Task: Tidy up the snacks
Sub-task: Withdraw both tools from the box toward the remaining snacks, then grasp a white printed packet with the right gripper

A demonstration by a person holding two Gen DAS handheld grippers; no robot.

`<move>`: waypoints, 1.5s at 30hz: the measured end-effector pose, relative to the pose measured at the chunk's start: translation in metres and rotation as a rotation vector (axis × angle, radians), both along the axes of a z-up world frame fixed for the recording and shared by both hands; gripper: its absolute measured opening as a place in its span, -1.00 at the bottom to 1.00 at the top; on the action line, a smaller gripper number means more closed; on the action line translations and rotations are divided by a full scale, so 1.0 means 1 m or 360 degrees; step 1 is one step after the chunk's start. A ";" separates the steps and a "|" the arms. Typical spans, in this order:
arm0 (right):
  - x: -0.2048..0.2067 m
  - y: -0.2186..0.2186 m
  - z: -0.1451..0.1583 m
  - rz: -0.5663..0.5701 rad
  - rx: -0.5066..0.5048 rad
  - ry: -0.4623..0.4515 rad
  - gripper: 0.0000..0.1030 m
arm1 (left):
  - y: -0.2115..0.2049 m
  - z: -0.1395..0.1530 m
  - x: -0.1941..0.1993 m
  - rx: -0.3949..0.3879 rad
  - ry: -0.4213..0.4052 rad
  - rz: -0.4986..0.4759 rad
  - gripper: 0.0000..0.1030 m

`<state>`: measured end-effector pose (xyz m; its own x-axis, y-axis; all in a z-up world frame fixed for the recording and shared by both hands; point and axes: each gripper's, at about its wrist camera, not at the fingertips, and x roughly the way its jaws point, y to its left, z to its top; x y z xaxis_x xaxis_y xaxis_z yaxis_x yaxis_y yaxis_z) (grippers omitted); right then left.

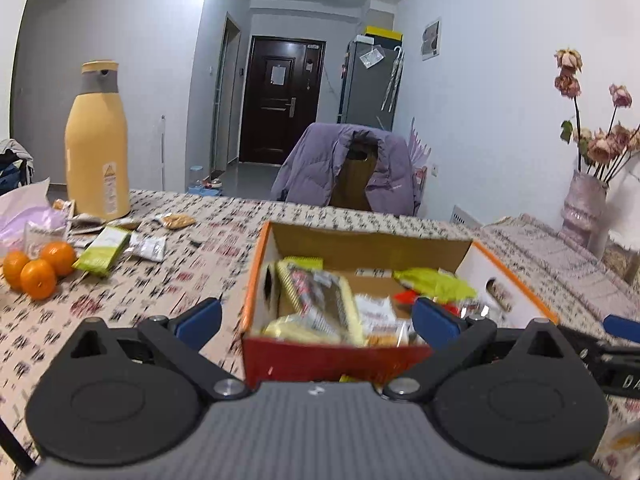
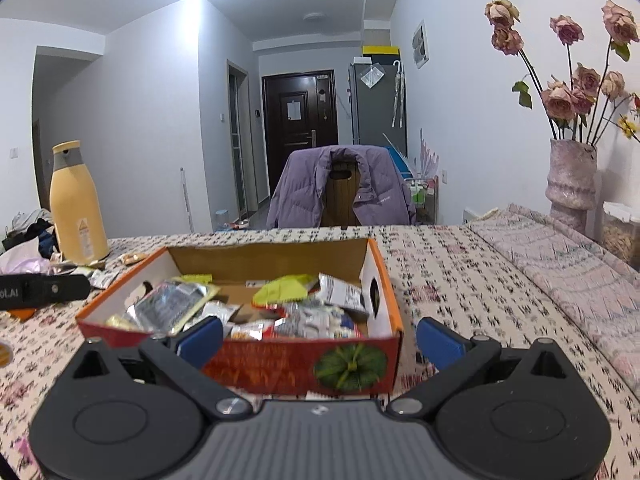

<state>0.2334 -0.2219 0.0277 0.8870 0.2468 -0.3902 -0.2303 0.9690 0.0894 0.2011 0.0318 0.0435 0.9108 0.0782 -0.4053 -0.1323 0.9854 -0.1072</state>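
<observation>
An open cardboard box (image 1: 256, 272) (image 2: 382, 280) with orange rims and a red front stands on the patterned tablecloth, filled with several snack packets (image 1: 320, 300) (image 2: 304, 308). My left gripper (image 1: 318, 318) is open, its blue fingertips straddling the box's near left corner, nothing held. My right gripper (image 2: 320, 338) is open too, spread in front of the box's near right corner with the pumpkin picture. More loose snack packets (image 1: 106, 250) lie on the cloth at the left, by a yellow bottle (image 1: 97, 140) (image 2: 77, 204).
Three oranges (image 1: 38, 266) and a crumpled bag (image 1: 24, 216) sit at the far left. A vase of dried roses (image 2: 570, 184) stands at the right. A chair draped with a purple jacket (image 1: 348, 168) is behind the table. The other gripper's black body (image 2: 40, 290) shows at the left.
</observation>
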 end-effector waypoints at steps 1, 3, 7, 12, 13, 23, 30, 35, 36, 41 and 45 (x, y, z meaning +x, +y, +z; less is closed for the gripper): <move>-0.004 -0.001 -0.002 0.0002 -0.0002 0.0009 1.00 | 0.001 -0.004 -0.005 0.0005 0.0010 -0.0002 1.00; -0.011 -0.002 -0.007 0.0005 -0.0008 0.0027 1.00 | 0.001 -0.011 -0.012 0.0012 0.0028 -0.0004 1.00; -0.024 -0.005 -0.015 0.0013 -0.0018 0.0062 1.00 | 0.005 -0.023 -0.026 0.0028 0.0045 0.0007 1.00; -0.035 -0.008 -0.025 -0.0002 -0.0045 0.0104 1.00 | 0.008 -0.036 -0.041 0.0054 0.0055 0.0030 1.00; -0.037 -0.009 -0.027 -0.0004 -0.0050 0.0108 1.00 | 0.009 -0.039 -0.043 0.0054 0.0055 0.0026 1.00; -0.041 -0.016 -0.041 -0.0022 -0.0105 0.0205 1.00 | 0.018 -0.060 -0.042 0.0009 0.0081 0.0028 1.00; -0.015 -0.003 -0.044 -0.0035 -0.0177 0.0293 1.00 | 0.016 -0.061 -0.048 0.0022 0.0030 0.0030 1.00; 0.012 0.008 -0.051 -0.0062 -0.0171 0.0394 0.94 | 0.013 -0.061 -0.048 0.0038 0.0035 0.0017 1.00; 0.017 0.009 -0.053 -0.0072 -0.0172 0.0412 0.86 | 0.014 -0.062 -0.048 0.0034 0.0036 0.0019 1.00; 0.027 0.015 -0.062 -0.0092 -0.0184 0.0463 0.36 | 0.017 -0.062 -0.047 0.0008 0.0046 0.0017 1.00; 0.026 0.012 -0.064 -0.0098 -0.0167 0.0469 -0.01 | 0.017 -0.062 -0.047 0.0003 0.0049 0.0012 1.00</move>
<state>0.2592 -0.2097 -0.0362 0.7439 0.1409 -0.6533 -0.1500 0.9878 0.0422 0.1545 0.0486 -0.0188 0.8973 0.0860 -0.4330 -0.1431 0.9846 -0.1008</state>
